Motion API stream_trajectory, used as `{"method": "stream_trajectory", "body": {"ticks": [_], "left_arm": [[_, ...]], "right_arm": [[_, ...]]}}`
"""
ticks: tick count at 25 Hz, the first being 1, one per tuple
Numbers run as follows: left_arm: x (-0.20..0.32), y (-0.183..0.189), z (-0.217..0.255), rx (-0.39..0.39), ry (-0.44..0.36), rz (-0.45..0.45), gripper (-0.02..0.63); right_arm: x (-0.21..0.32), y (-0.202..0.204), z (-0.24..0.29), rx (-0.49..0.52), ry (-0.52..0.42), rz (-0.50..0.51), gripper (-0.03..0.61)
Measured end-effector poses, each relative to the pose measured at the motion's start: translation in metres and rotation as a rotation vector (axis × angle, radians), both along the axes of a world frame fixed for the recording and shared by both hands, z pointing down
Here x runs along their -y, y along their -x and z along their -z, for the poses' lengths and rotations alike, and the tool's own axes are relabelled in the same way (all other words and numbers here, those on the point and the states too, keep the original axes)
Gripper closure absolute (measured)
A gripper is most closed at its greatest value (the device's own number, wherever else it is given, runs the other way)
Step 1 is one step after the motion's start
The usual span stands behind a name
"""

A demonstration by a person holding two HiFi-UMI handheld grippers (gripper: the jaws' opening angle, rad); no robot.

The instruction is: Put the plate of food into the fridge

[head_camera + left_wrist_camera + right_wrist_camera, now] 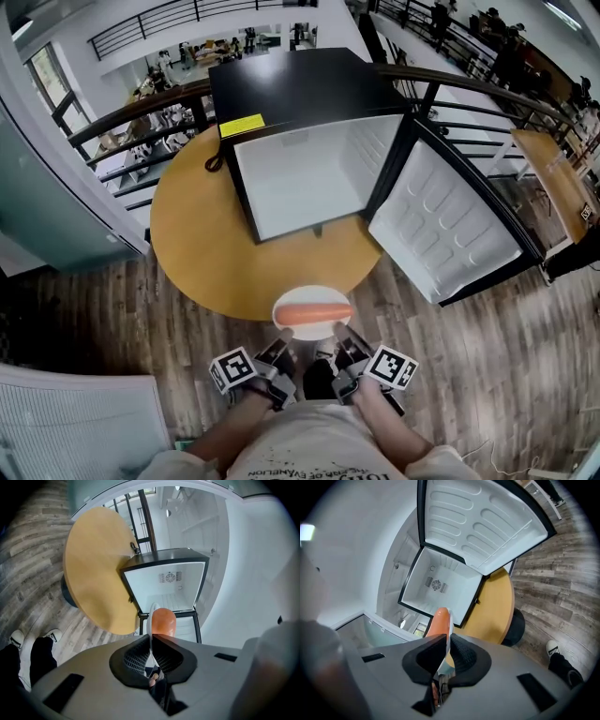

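Observation:
A white plate [312, 329] carrying an orange sausage [317, 313] hangs in the air just off the near edge of the round wooden table [192, 244]. My left gripper [283, 349] is shut on the plate's near-left rim and my right gripper [345, 349] is shut on its near-right rim. In the left gripper view the plate [151, 620] shows edge-on with the sausage [163, 621] beside it; the right gripper view shows the plate [448, 634] and sausage [438, 622] likewise. The black mini fridge [300, 84] stands on the table, its door [445, 223] swung open to the right and its white inside [305, 178] empty.
A black railing [141, 127] curves behind the table, with a drop to a lower floor beyond. A power cord [215, 161] hangs at the fridge's left side. Wooden floor [94, 309] surrounds the table. A person's shoes [17, 637] stand below.

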State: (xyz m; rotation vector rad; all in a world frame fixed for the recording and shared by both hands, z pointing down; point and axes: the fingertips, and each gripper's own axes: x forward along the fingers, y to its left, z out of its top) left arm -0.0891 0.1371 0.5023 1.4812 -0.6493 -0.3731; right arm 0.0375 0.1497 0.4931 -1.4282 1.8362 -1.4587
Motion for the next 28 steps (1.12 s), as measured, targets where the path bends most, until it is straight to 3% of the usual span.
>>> {"method": "stream_trajectory", "body": {"ticks": [13,18,28], "left_arm": [[0.097,-0.055,0.004,0.008,-0.01,0.089,0.58],[0.114,-0.071,0.001,-0.014,-0.023,0.125,0.58],[0.127,-0.07,-0.004,0.022,0.005,0.164,0.58]], "right_arm": [[0.108,-0.054,0.004,0.033,-0.009,0.082,0.534],[0.13,-0.069,0.0,0.026,-0.007,0.121,0.534],[0.147,-0.07,-0.001,0.046,-0.005,0.151,0.534]]}}
